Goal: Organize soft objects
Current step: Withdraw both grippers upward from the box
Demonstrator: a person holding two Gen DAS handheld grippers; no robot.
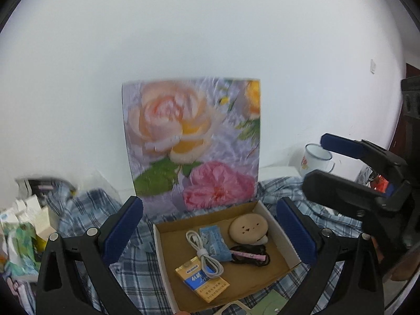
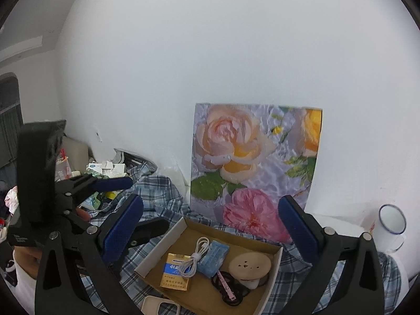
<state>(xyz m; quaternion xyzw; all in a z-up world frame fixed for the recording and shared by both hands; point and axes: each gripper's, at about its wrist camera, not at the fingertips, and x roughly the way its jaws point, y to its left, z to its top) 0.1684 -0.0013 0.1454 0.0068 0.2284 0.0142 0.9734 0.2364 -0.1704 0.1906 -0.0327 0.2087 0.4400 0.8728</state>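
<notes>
An open cardboard box lies on a blue plaid cloth. Inside are a round beige plush, a blue soft packet, a coiled white cable, a yellow and blue pack and black hair ties with a pink strip. My left gripper hovers open above the box's near side, holding nothing. My right gripper is open and bare too, above the box from the right.
A large flower picture leans on the white wall behind the box. A white enamel mug stands at the right. Packets and papers pile up at the left. A beige case lies before the box.
</notes>
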